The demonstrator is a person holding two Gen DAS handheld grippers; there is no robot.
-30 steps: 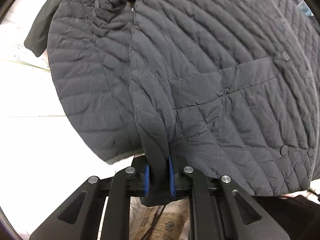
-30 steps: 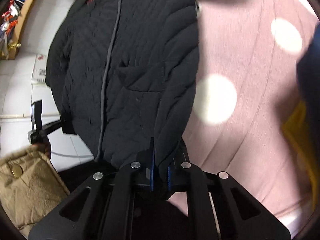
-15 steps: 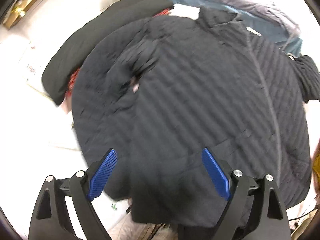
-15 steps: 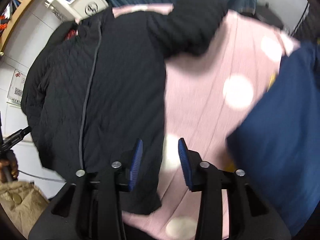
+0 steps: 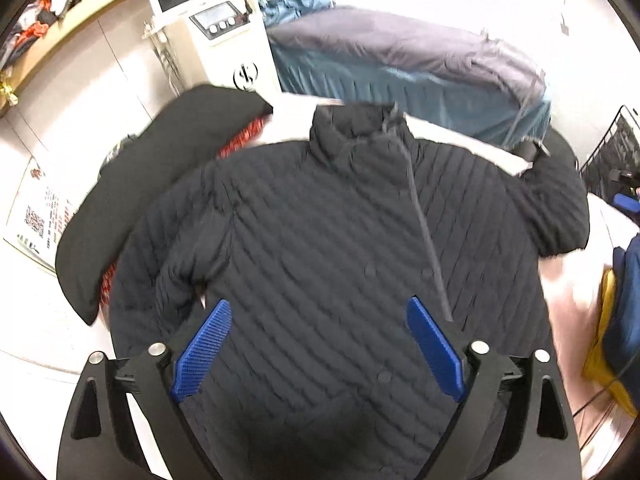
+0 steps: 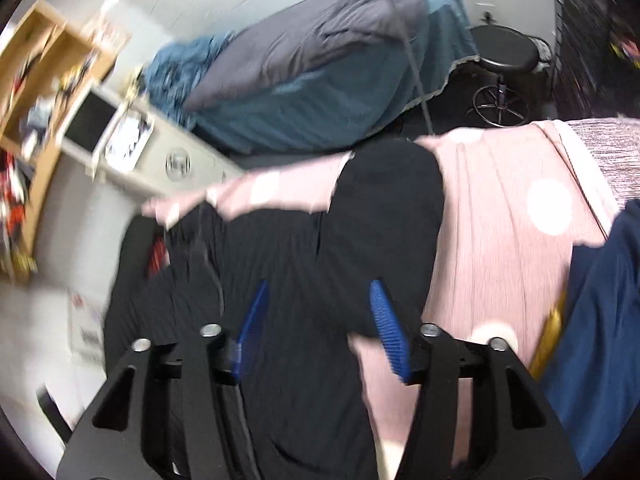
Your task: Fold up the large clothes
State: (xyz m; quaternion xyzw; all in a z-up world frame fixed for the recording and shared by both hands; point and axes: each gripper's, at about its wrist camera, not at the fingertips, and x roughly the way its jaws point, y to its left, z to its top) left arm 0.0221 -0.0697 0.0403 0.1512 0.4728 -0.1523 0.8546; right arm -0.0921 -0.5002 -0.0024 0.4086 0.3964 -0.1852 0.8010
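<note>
From my left camera, the black jacket (image 5: 320, 248) lies flat on the pink cloth (image 5: 568, 280), collar far from me, hem near. My left gripper (image 5: 316, 344) is spread wide above it, holding nothing; it pinched the hem before.

My right gripper (image 6: 316, 320) has just opened too, above a sleeve (image 6: 384, 216), with bare pink cloth (image 6: 500, 240) to its right.

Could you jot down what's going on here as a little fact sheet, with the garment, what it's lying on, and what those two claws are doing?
garment: black quilted puffer jacket, spread front-up, collar away from the camera
surface: pink polka-dot sheet
left claw: open, empty, jaws just opened, above the jacket
right claw: open, empty, jaws just opened
beside: dark blue garment on the right
</note>
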